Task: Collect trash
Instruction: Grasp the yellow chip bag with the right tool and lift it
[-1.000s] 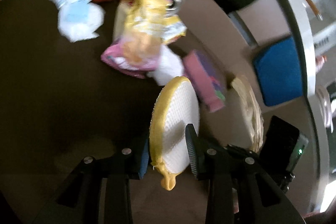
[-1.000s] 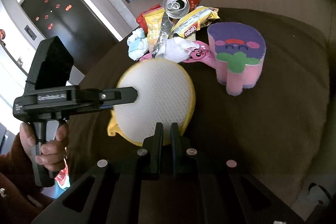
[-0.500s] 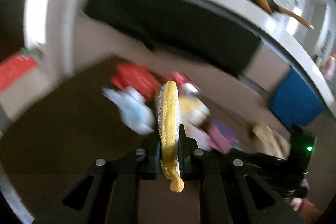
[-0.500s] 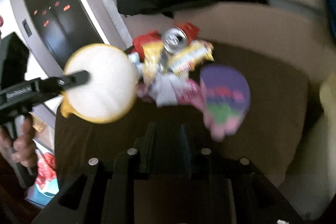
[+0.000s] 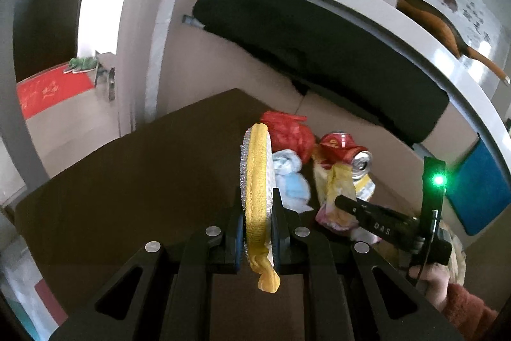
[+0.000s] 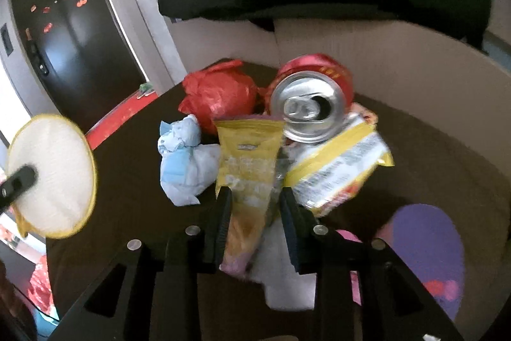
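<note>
Trash pile (image 6: 274, 149) on dark desk (image 6: 127, 181): yellow snack bag (image 6: 246, 168) between right fingers (image 6: 254, 213), jaws just spread, not pressing | red can (image 6: 309, 104), red bag (image 6: 220, 95), blue-white wad (image 6: 185, 165) just beyond | left fingers (image 5: 257, 229) clenched on yellow-rimmed scrubber pad (image 5: 257, 181), edge-on, raised off desk, left of pile
</note>
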The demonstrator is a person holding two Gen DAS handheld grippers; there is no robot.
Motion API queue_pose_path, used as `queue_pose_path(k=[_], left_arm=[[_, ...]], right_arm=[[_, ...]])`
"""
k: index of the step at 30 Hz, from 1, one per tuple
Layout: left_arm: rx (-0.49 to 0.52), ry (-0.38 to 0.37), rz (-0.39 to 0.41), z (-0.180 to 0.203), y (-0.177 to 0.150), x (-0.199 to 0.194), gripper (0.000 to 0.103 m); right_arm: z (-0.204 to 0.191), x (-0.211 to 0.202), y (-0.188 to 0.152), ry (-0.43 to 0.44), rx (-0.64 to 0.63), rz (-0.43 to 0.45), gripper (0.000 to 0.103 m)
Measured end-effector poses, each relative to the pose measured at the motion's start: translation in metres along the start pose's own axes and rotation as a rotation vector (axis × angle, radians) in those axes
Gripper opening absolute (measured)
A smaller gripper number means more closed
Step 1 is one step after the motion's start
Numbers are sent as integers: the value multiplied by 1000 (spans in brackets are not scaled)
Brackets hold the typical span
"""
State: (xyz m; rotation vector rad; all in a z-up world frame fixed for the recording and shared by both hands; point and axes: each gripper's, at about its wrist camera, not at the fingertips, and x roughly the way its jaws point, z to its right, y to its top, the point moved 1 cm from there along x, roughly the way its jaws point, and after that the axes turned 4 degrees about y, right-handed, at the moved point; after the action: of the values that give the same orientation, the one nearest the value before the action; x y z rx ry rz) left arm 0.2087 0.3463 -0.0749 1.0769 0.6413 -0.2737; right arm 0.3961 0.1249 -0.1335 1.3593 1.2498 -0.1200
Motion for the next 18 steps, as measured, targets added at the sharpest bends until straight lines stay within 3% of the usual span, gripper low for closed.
queue_pose_path(k=[5,8,11,18], left_arm=[[4,24,12,-5,-3,1,14],[22,37,25,0,-4,-2,14],[42,36,35,6,-3,-3,14],[77,-2,47,34,-1,-7,14]], right_arm=[[-22,22,5,-46,-86,-36,29],[-27,21,7,-37,-94,-39,13],[-29,-2,11,1,-87,3,5],[-19,-72,13,19,-95,100,5]])
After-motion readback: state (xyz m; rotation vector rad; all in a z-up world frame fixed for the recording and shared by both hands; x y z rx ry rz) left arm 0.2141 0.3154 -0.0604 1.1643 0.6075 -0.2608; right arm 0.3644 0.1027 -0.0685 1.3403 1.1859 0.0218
